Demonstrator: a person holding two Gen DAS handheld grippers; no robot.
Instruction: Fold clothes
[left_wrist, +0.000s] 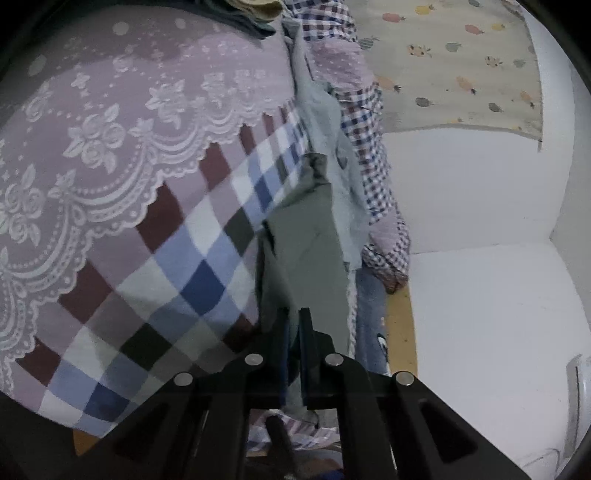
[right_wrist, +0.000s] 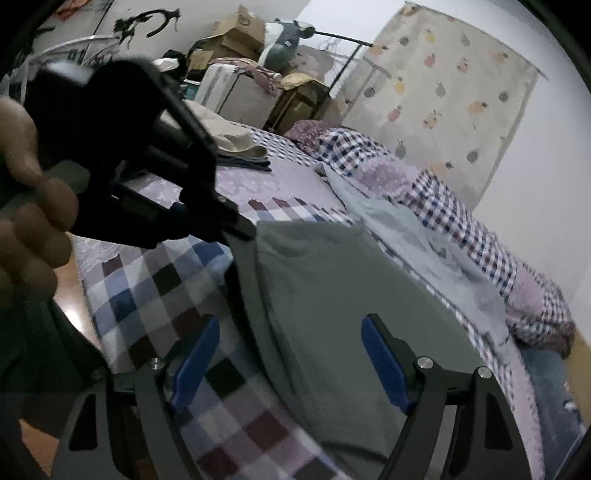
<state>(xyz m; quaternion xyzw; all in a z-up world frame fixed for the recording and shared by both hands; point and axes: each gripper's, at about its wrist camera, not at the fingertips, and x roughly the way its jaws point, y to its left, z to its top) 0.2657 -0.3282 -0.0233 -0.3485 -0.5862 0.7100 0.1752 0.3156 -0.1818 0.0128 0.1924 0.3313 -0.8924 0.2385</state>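
Pinching one corner of the grey-green garment (right_wrist: 325, 295), our left hand-held gripper (left_wrist: 293, 321) is clamped on the cloth, which lies on the checked bed (right_wrist: 147, 295). Our right hand-held gripper (right_wrist: 290, 354) hovers over it, spread wide and empty. We judge the fold is starting; next, we should seize the opposite corner.

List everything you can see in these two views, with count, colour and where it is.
grey-green garment: one, on the bed, corner pinched by left gripper
light blue garment: one, beside it, toward the quilt
checked bedsheet: one, blue, maroon, white, covering the bed
lace cover: one, pink-lilac, over the sheet
checked quilt: one, bunched along the wall side
folded clothes: one stack, beige and dark, far end of the bed
fruit-print cloth: one, cream, on the wall
cardboard boxes: several, brown, background
left gripper: black, shut
right gripper: blue pads, open
hand: one, holding left gripper
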